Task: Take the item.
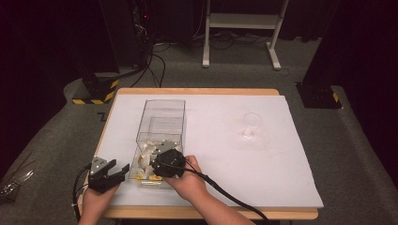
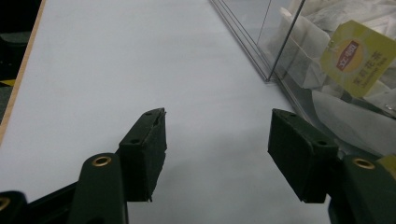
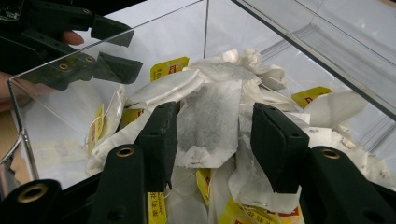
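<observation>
A clear plastic box (image 1: 162,117) stands on the white table cover, its near end filled with several white tea bags (image 1: 146,157) with yellow tags. My right gripper (image 1: 157,157) reaches down into that end. In the right gripper view its jaws (image 3: 215,135) stand open on either side of one tea bag (image 3: 210,121) on top of the pile, with a gap still showing at the right pad. My left gripper (image 1: 119,169) hovers open just left of the box. Nothing lies between its jaws (image 2: 217,140), and the box wall (image 2: 280,42) is beside it.
An empty drinking glass (image 1: 252,124) stands on the right half of the white cover (image 1: 211,159). The far part of the box holds no bags. The table's wooden edge (image 1: 197,213) runs along the front, and my left gripper (image 3: 135,50) shows through the box wall.
</observation>
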Demonstrator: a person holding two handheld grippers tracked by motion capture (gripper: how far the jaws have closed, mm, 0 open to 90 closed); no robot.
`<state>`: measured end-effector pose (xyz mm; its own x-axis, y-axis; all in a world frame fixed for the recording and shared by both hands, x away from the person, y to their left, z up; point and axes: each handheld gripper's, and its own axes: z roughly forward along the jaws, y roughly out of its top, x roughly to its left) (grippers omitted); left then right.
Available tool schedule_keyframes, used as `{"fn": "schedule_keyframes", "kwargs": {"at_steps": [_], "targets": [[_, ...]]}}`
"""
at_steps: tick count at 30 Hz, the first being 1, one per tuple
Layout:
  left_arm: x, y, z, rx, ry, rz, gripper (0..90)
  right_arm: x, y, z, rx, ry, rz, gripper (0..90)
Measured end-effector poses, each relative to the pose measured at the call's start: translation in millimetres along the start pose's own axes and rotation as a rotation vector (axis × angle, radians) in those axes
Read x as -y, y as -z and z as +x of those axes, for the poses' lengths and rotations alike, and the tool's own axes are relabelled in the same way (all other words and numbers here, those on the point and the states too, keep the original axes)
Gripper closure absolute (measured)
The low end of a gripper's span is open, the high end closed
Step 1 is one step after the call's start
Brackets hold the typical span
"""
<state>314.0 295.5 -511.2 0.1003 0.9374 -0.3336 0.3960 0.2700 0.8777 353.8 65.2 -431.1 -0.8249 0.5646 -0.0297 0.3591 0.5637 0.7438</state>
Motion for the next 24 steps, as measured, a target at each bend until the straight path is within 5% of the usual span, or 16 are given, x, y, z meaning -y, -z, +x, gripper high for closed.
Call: {"fn": "schedule_keyframes", "kwargs": {"at_steps": [24], "targets": [[0.4,-0.9,-0.7,-0.011,-0.001,-0.001,36.9,-2.9,-0.1,-4.9,-0.021,0.067,0.064,74.4]]}}
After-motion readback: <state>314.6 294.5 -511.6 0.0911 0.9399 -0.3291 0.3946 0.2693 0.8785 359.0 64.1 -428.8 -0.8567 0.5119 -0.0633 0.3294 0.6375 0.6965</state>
